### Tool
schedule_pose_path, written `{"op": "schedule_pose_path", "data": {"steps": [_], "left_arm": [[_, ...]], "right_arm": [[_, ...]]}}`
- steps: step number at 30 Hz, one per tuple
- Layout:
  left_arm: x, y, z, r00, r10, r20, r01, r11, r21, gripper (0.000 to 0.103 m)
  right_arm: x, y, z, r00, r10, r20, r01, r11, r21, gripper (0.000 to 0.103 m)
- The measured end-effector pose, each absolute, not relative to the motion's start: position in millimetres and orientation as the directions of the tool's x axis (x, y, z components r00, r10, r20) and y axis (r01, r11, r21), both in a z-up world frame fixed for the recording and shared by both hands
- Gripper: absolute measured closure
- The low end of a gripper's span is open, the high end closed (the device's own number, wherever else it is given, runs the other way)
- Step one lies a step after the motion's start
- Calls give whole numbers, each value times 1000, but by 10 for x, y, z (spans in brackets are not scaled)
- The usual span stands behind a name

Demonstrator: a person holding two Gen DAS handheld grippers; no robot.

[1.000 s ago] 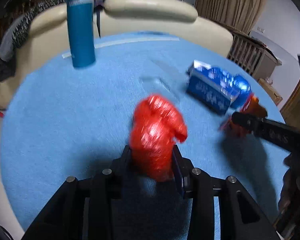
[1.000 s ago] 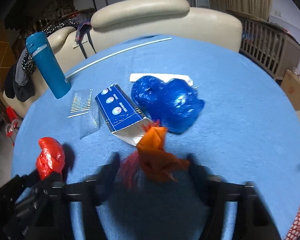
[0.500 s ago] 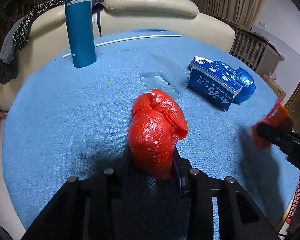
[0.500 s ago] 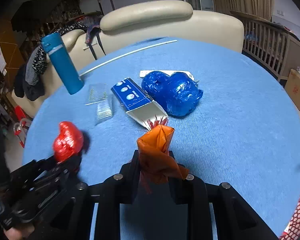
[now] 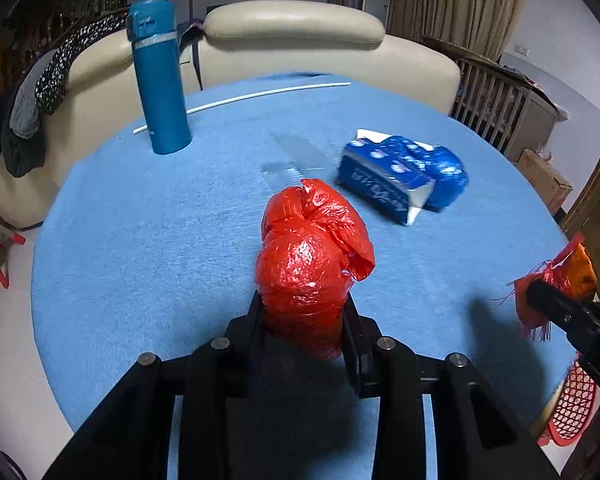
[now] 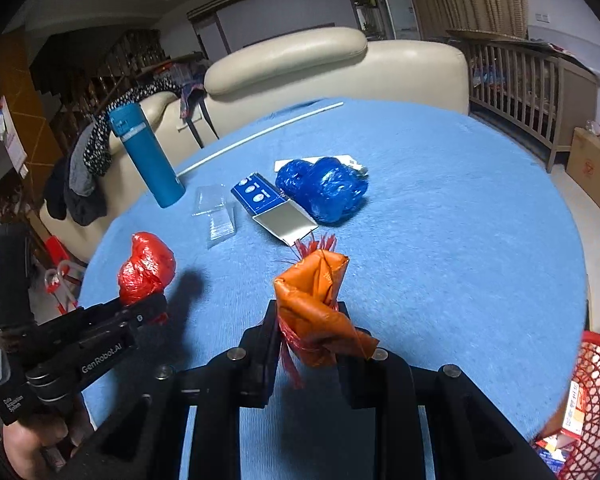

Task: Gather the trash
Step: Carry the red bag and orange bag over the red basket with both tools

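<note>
Here the left claw (image 5: 304, 312) pinches a red plastic bag (image 5: 312, 264), the right claw (image 6: 308, 328) an orange wrapper (image 6: 316, 312), both above the blue table (image 6: 440, 220), nearer than the blue carton (image 6: 260, 196).

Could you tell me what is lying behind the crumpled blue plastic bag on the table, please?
A flat white piece pokes out from behind the crumpled blue plastic bag, lying on the blue tablecloth. The bag covers its middle, so what it is cannot be told.
</note>
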State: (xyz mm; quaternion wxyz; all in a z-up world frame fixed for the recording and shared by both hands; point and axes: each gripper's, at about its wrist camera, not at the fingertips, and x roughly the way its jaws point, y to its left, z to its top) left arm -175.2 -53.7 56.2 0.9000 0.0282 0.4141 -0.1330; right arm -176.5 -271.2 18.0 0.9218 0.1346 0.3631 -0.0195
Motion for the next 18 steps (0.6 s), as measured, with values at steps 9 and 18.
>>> {"op": "schedule_pose_path", "data": {"steps": [9,18], "left_arm": [[-2031,-802,776,648,-232,-726,315,949,-23,68],[-2283,-1088,975,671,-255,-697,377,926,25,68]], "right_arm": [[-2187,-2929,308,777,44,-628,162,950,268,77],[-2523,-3185,405,814,18,-580,200,930,310,77]]}}
